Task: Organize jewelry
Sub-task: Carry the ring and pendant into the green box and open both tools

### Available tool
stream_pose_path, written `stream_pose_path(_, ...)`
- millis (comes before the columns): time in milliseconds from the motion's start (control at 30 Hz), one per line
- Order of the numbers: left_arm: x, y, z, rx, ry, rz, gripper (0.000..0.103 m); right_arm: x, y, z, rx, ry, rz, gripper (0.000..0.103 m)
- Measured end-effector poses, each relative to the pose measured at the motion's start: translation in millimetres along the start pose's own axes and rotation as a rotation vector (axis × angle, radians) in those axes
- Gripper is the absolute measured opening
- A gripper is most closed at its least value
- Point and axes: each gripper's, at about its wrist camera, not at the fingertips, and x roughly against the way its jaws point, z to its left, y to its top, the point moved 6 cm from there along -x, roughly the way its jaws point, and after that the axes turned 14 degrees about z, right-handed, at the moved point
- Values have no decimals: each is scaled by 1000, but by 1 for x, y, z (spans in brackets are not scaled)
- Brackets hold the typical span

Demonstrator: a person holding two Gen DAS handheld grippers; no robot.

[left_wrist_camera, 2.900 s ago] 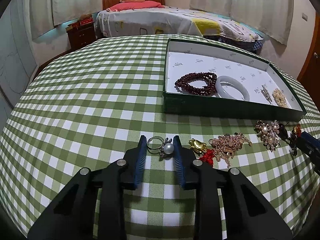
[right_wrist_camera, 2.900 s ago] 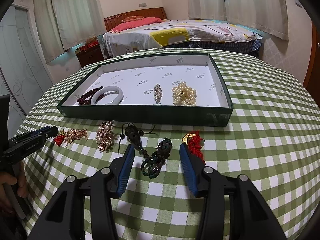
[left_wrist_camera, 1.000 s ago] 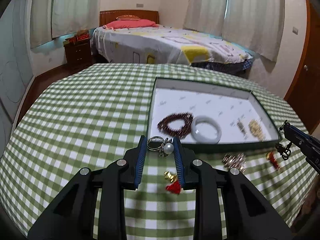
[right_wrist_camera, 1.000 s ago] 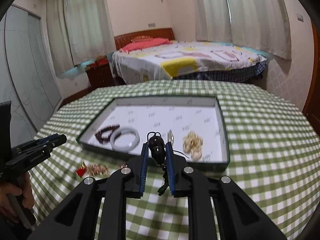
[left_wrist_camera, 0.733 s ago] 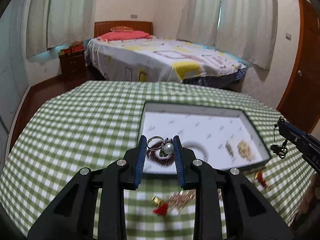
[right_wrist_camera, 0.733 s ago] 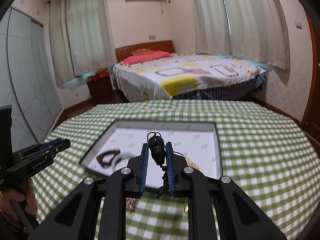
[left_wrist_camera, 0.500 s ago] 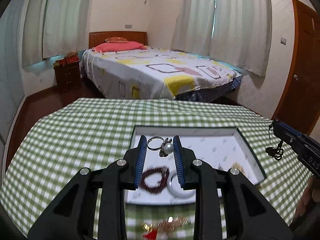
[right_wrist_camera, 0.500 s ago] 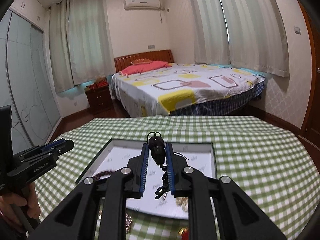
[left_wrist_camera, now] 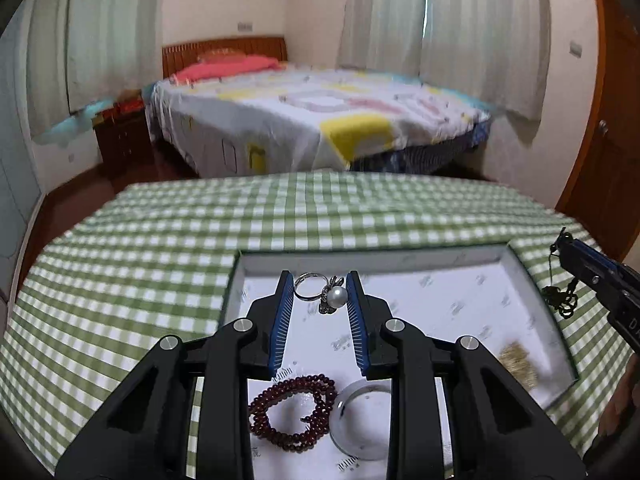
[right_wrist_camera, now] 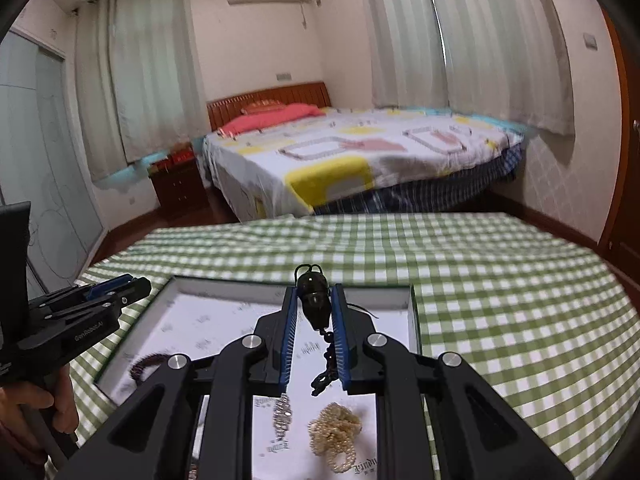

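Two light, fiddly pieces hang over the tray (left_wrist_camera: 520, 264): left gripper (left_wrist_camera: 320, 294) pinches a slippery pearl ring (left_wrist_camera: 322, 291) sideways; right gripper (right_wrist_camera: 314, 306) clamps a hard dark pendant (right_wrist_camera: 314, 304), cord dangling.

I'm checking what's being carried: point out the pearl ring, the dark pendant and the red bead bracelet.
pearl ring (left_wrist_camera: 338, 295), left wrist view, on the pearl.
dark pendant (right_wrist_camera: 315, 299), right wrist view, on its body.
red bead bracelet (left_wrist_camera: 276, 400), left wrist view, on its left loop.

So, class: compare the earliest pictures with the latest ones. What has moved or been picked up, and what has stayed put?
The left gripper closed on the pearl ring and carried it from the tablecloth to above the tray. The right gripper took the dark pendant and brought it over the tray too. The red bead bracelet, white bangle and pearl cluster stayed in the tray.
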Motion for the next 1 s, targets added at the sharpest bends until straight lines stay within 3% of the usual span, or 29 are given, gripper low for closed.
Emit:
stream_pose_path(233, -56, -3, 8, 4, 36, 135, 27, -48, -16, -13, -6, -17, 144, 18)
stream_pose_path(533, -81, -9, 11, 1, 30, 259, 27, -72, -25, -22, -19, -34, 256, 18)
stream_pose_path(767, -84, -8, 8, -18, 46, 279, 30, -77, -27, -24, -23, -36, 291, 18)
stream_pose_path(867, -83, -5, 5, -14, 46, 269, 48, -76, -28, -25, -36, -30, 292, 19)
stream_pose_path(1000, -83, -3, 4, -11, 41, 267, 49, -77, -28, -24, -40, -24, 294, 19)
